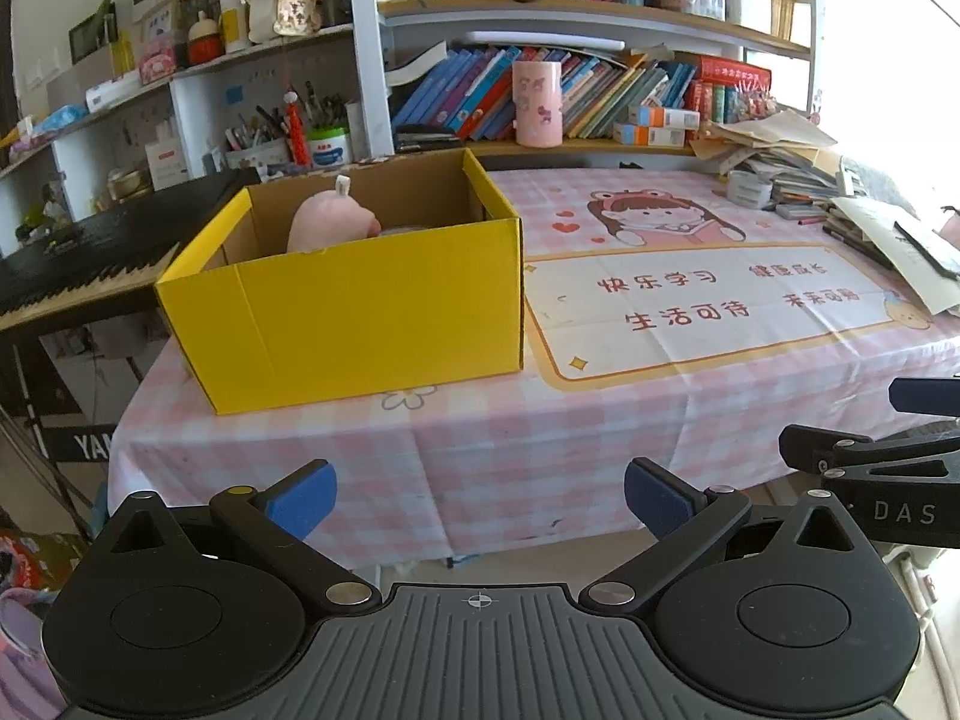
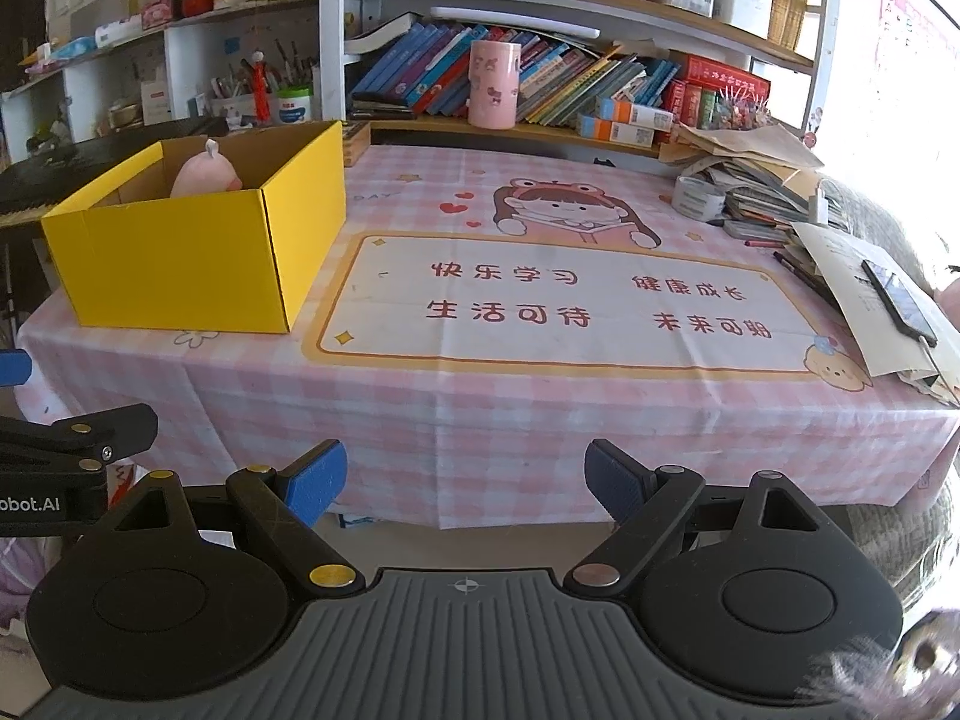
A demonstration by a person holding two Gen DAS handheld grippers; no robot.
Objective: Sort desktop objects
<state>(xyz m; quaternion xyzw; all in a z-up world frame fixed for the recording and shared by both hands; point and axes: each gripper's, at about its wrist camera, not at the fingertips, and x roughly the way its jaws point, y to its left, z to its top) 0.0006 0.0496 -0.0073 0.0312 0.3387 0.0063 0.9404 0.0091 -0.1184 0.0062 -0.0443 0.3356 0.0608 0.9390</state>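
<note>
From the left wrist camera, the left gripper (image 1: 480, 501) hangs short of the near edge of the table (image 1: 540, 420), its two blue-padded fingers spread wide with nothing between them. Ahead and to the left a yellow box (image 1: 360, 312) sits on the pink checked tablecloth near the table's left corner, open at the top. Inside it a pink plush toy (image 1: 327, 222) pokes up above the front wall, towards the left half of the box. To the right of the box lies a printed mat (image 1: 708, 300) with a cartoon girl and red characters. A pile of papers (image 1: 798, 180) crowds the far right edge, and a pink cup (image 1: 538, 102) stands on the shelf behind, in front of a row of books. A black keyboard (image 1: 78, 264) stands off the table's left side. The right gripper (image 1: 888, 456) shows at the right border.

From the right wrist camera, the right gripper (image 2: 465, 480) also hovers before the table edge, fingers well apart and empty. The box (image 2: 180, 258) is at the far left of the table, the toy (image 2: 204, 174) visible inside. A phone (image 2: 900, 300) lies on papers at the right. Part of the left gripper (image 2: 72, 438) shows at the left edge.
</note>
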